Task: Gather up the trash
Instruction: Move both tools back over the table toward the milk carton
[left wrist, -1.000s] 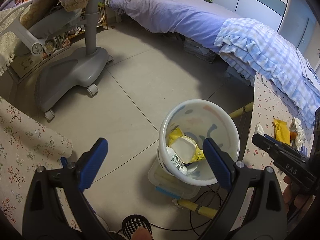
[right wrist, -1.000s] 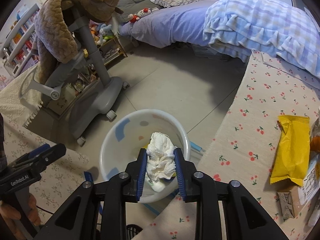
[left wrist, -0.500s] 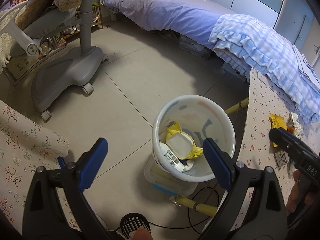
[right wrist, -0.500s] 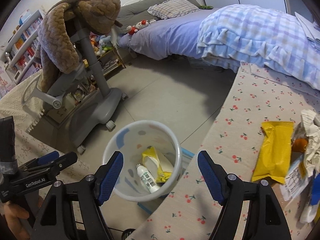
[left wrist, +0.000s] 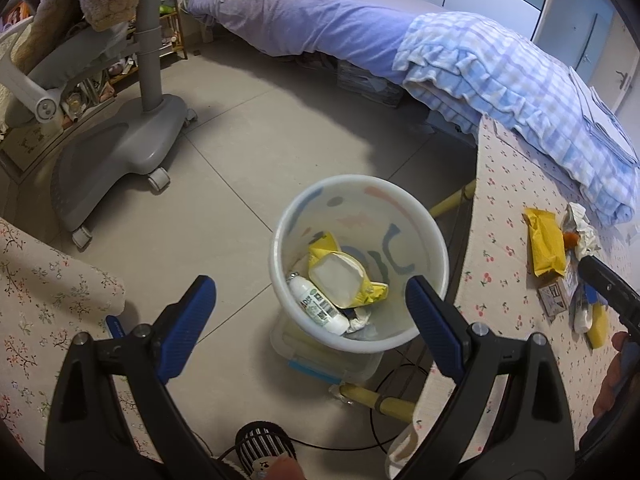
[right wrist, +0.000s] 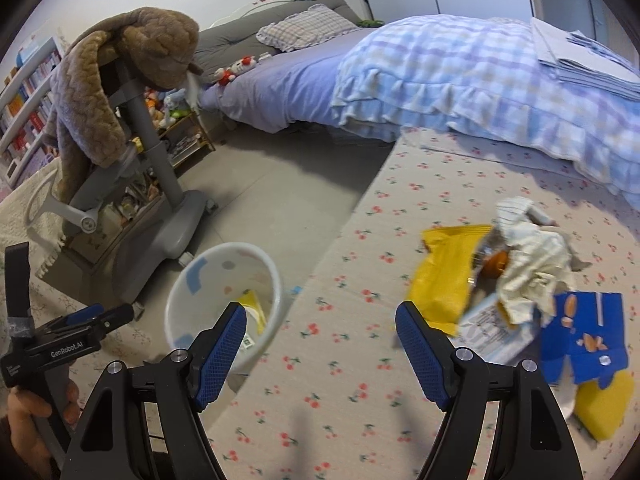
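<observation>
A white bin (left wrist: pixel 436 248) stands on the floor beside the table and holds a yellow packet (left wrist: pixel 340 276), a small white bottle (left wrist: pixel 318 310) and a crumpled tissue (left wrist: pixel 360 322). My left gripper (left wrist: pixel 310 320) hovers open above the bin with nothing in it. My right gripper (right wrist: pixel 320 344) is open and empty over the cherry-print tablecloth (right wrist: pixel 340 380), with the bin (right wrist: pixel 192 280) at its lower left. Right of it lies a trash pile: a yellow wrapper (right wrist: pixel 444 280), crumpled paper (right wrist: pixel 528 256) and a blue carton (right wrist: pixel 588 336).
A grey rolling chair base (left wrist: pixel 120 148) with a brown blanket (right wrist: pixel 100 92) stands left of the bin. A bed with a checked quilt (right wrist: pixel 460 76) borders the table's far side. A clear plastic box (left wrist: pixel 320 356) and yellow table legs (left wrist: pixel 376 400) lie under the bin.
My right gripper opened and the white tissue dropped into the bin. It then swung right, from above the bin to over the tablecloth. The left gripper drifted slightly.
</observation>
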A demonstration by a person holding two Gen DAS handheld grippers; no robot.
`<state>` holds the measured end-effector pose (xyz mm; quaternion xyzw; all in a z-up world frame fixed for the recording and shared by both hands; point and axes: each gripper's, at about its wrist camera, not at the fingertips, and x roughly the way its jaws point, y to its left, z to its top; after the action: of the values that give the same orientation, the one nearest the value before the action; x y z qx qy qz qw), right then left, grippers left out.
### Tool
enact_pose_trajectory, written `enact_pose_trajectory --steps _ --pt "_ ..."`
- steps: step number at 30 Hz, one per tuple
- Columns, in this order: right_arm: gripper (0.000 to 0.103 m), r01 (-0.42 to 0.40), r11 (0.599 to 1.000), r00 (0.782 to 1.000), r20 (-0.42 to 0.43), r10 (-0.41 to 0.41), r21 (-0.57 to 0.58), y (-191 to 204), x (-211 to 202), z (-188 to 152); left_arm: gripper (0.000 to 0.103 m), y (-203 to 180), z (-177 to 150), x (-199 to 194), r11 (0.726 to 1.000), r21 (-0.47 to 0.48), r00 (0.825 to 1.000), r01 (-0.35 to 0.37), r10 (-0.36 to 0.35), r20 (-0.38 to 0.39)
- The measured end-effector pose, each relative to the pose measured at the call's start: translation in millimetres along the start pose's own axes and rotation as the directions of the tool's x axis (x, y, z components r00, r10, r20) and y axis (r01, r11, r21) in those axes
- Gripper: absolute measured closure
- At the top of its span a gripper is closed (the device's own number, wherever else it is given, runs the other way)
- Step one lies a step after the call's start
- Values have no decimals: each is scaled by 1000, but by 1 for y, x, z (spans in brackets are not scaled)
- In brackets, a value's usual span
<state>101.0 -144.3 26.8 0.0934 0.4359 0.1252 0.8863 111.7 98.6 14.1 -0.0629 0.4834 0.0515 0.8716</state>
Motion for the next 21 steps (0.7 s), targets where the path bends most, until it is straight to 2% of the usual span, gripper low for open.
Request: enact_pose_trajectory --steps 11,21 --pt "24 109 992 994 6 -109 58 -61 -32 -11 8 -45 -1 -1 998 40 999 53 -53 -9" --pt "24 231 967 972 20 -234 110 -113 -62 -16 8 -88 -5 4 992 95 996 82 -79 -35"
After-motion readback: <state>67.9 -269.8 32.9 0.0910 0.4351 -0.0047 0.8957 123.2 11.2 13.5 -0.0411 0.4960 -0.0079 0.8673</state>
